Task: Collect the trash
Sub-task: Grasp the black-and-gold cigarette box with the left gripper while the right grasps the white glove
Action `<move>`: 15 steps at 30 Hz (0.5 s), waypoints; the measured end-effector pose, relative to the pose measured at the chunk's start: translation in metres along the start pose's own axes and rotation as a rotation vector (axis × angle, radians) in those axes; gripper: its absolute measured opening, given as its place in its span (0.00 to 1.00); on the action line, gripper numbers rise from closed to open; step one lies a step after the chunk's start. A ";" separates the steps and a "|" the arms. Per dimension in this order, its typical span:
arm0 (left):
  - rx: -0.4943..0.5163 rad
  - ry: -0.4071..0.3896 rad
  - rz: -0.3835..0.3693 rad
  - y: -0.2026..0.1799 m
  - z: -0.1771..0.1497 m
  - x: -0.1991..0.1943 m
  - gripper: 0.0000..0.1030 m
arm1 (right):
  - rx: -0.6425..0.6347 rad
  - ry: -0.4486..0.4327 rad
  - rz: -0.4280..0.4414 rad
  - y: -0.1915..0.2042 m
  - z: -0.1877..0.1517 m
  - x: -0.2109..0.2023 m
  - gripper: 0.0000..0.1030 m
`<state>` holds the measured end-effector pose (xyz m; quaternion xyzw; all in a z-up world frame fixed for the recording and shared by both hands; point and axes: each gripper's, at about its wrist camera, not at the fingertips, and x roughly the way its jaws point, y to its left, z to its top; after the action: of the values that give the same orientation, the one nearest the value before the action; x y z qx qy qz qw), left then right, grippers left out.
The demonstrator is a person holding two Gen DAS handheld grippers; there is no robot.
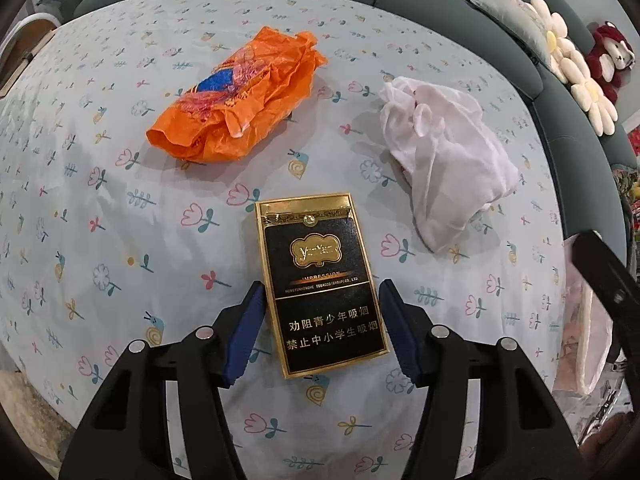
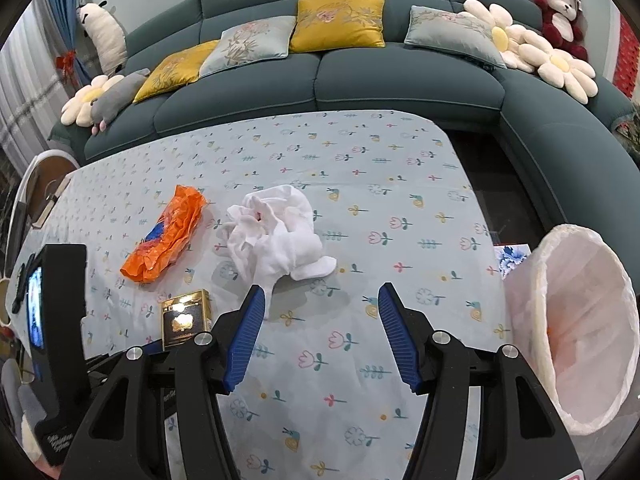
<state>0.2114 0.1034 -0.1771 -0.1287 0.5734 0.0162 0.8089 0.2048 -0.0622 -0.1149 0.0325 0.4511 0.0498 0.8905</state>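
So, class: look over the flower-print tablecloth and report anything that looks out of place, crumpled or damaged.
Three bits of litter lie loose on the flower-print tablecloth: a crumpled orange plastic bag, a scrunched white plastic bag, and a black-and-gold cigarette box whose lid edge looks torn. None is in the white-lined bin yet.

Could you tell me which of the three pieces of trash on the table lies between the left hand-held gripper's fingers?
The black-and-gold cigarette pack: it sits between the open left hand-held gripper. The orange plastic bag and white crumpled cloth lie farther off.
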 end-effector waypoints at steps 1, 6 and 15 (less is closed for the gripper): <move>0.000 -0.003 0.000 0.000 0.002 -0.001 0.54 | -0.002 0.001 0.002 0.002 0.001 0.003 0.56; -0.009 -0.026 -0.011 0.007 0.010 -0.009 0.54 | -0.004 0.003 0.009 0.009 0.010 0.015 0.56; -0.035 -0.035 -0.047 0.023 0.029 -0.013 0.19 | -0.021 0.027 0.011 0.022 0.030 0.051 0.56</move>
<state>0.2294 0.1338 -0.1607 -0.1558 0.5556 0.0095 0.8166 0.2576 -0.0345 -0.1354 0.0250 0.4623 0.0597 0.8843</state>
